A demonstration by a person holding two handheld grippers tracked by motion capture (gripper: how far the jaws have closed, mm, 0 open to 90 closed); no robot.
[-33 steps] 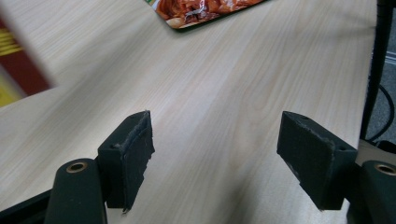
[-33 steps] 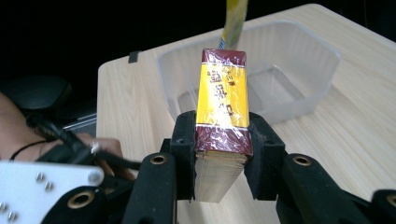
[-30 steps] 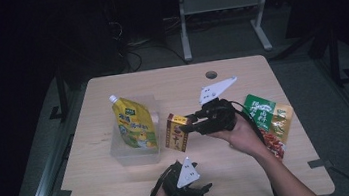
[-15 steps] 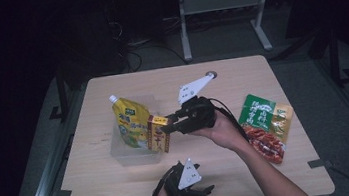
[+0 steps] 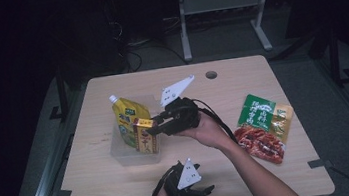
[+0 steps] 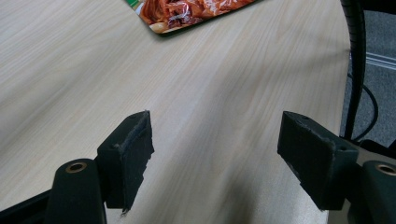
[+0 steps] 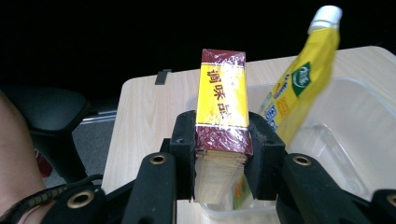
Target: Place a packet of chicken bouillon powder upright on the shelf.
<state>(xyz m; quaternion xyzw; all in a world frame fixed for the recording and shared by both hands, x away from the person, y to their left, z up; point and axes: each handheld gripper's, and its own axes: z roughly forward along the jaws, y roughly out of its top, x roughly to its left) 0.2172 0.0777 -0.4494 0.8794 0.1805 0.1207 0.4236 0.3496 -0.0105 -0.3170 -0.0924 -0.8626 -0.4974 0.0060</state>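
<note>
My right gripper [image 5: 158,126] [image 7: 220,140] is shut on a small yellow and dark red box [image 5: 146,135] [image 7: 222,105]. It holds the box upright over the near right corner of a clear plastic tub [image 5: 129,155] [image 7: 345,135]. A yellow spouted pouch [image 5: 125,116] [image 7: 299,88] stands in the tub, just beyond the box. My left gripper [image 5: 205,191] [image 6: 217,156] hovers low over the table's front edge, open, with bare wood between its jaws.
A green packet [image 5: 255,108] and a red snack packet [image 5: 260,140] [image 6: 187,11] with a yellow one lie at the table's right. A round cable hole [image 5: 211,75] is at the back. A black chair [image 7: 46,121] stands beside the table.
My right gripper has carried the box leftward from the table's middle to the tub's near right corner. The left gripper has stayed in place.
</note>
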